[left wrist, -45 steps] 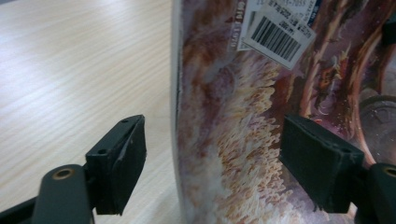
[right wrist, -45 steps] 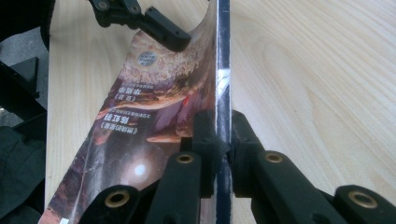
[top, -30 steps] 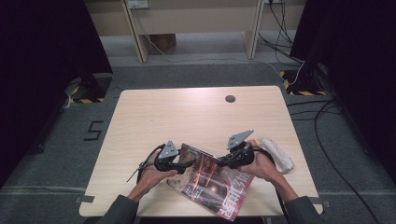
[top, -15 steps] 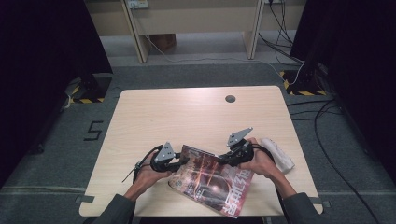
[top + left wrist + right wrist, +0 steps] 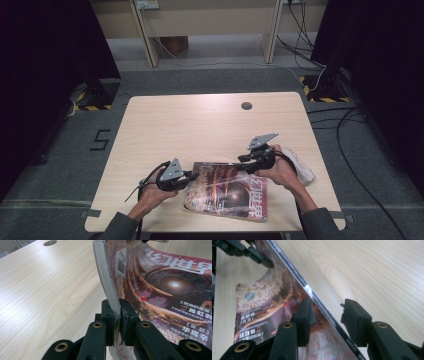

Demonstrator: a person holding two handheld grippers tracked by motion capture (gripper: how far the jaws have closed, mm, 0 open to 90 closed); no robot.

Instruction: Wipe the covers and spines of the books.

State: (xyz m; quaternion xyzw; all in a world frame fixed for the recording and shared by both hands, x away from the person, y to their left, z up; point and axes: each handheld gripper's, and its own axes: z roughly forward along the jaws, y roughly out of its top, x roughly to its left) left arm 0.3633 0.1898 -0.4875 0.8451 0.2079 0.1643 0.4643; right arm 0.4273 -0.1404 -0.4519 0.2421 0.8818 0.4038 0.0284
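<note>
A magazine (image 5: pixel 227 192) lies at the near edge of the table (image 5: pixel 200 125), between the person's two hands. The left gripper (image 5: pixel 115 322) has just closed and is clamped on the magazine's left edge, lifting that edge so the pages curve up. The right gripper (image 5: pixel 327 317) has just been opening; its jaws stand apart astride the magazine's far edge, pads off it. A white cloth (image 5: pixel 302 167) lies just beyond the right hand (image 5: pixel 282 172). Farther off, a hole (image 5: pixel 246 106) shows in the tabletop.
</note>
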